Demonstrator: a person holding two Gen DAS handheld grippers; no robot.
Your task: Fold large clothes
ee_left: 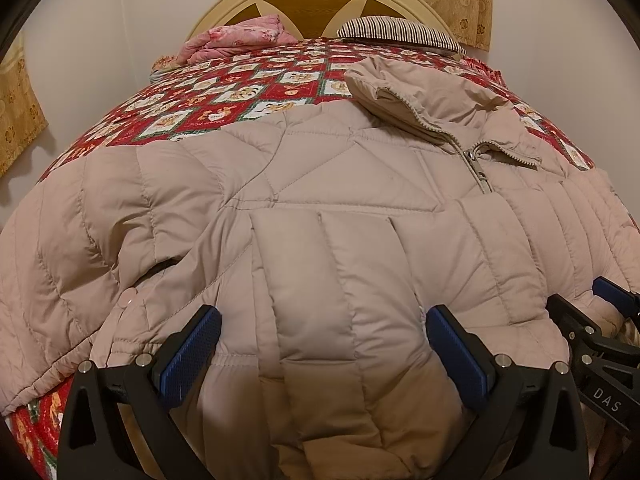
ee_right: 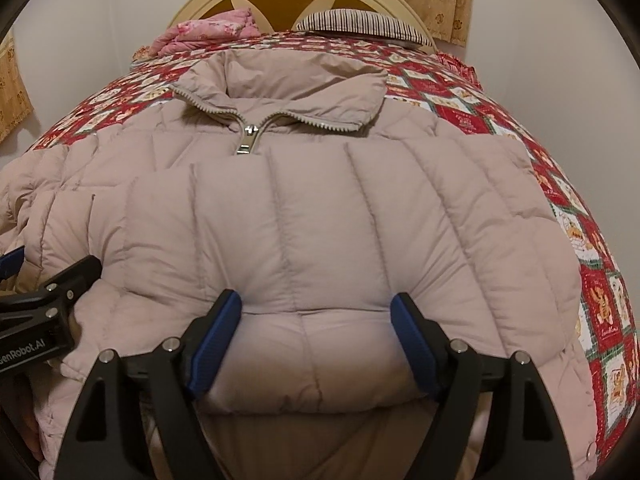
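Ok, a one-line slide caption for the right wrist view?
Right gripper, jaws wide, straddling the hem fold of a beige puffer jacket on a red patchwork quilt.

White letters "DAS" stand on the black body of the right gripper (ee_left: 600, 312) at the left wrist view's right edge. On the left gripper (ee_right: 44, 276), the right wrist view shows the cut-off white print "enRobot.AI".

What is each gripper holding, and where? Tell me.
Both straddle the jacket's padded near edge, left gripper, right gripper. Jaws stand wide, so a firm hold cannot be told.
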